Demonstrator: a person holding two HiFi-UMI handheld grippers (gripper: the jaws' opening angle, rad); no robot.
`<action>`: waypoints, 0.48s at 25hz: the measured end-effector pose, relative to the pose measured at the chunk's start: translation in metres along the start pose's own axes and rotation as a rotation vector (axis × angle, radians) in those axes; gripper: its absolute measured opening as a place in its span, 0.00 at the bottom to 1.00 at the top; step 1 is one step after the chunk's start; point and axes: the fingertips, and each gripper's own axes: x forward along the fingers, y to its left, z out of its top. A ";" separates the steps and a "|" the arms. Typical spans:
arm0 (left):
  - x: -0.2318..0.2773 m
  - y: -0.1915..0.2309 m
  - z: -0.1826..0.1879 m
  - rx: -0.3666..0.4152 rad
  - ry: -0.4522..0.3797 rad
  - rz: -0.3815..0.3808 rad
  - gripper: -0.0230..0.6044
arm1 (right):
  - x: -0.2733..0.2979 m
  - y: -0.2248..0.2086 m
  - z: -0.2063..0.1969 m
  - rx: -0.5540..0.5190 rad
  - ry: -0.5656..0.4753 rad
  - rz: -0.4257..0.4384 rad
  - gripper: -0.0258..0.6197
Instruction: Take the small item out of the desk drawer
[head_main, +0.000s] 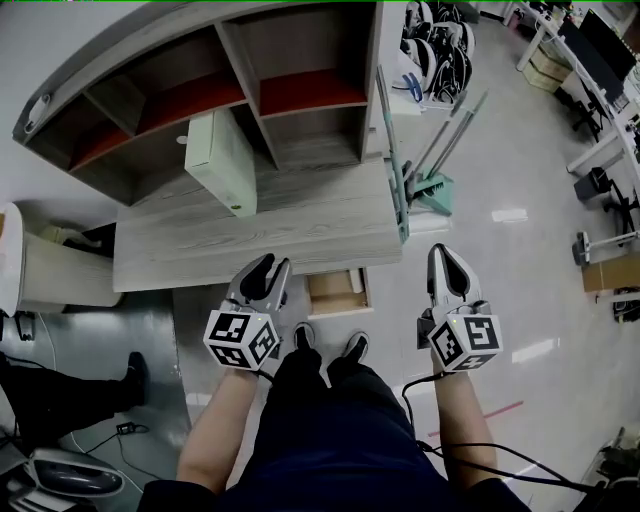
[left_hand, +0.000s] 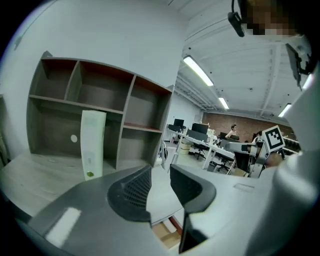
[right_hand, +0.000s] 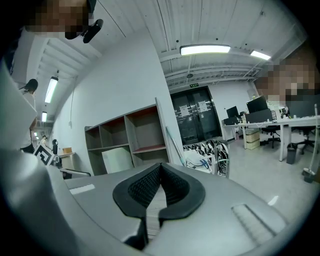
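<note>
The desk drawer (head_main: 337, 291) stands pulled out from under the grey wooden desk top (head_main: 270, 235), showing a pale wooden inside. I cannot make out a small item in it. In the left gripper view, a corner of the drawer (left_hand: 166, 235) shows below the jaws. My left gripper (head_main: 270, 266) (left_hand: 160, 172) hovers just left of the drawer, open with nothing in the gap. My right gripper (head_main: 441, 252) (right_hand: 160, 167) hangs to the drawer's right, over the floor, shut and empty.
A shelf unit (head_main: 200, 90) rises at the back of the desk, with a pale green box (head_main: 222, 160) standing before it. A broom and dustpan (head_main: 435, 185) lean at the desk's right end. Another person's legs (head_main: 60, 390) are at the left. My own shoes (head_main: 330, 345) are below the drawer.
</note>
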 end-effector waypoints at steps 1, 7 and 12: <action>0.007 0.001 -0.008 -0.007 0.020 -0.010 0.23 | 0.001 -0.002 -0.002 0.001 0.005 -0.013 0.05; 0.045 0.004 -0.060 -0.049 0.160 -0.101 0.23 | 0.008 -0.010 -0.019 0.018 0.033 -0.095 0.05; 0.065 -0.018 -0.108 -0.013 0.290 -0.220 0.23 | 0.007 -0.016 -0.028 0.023 0.050 -0.167 0.05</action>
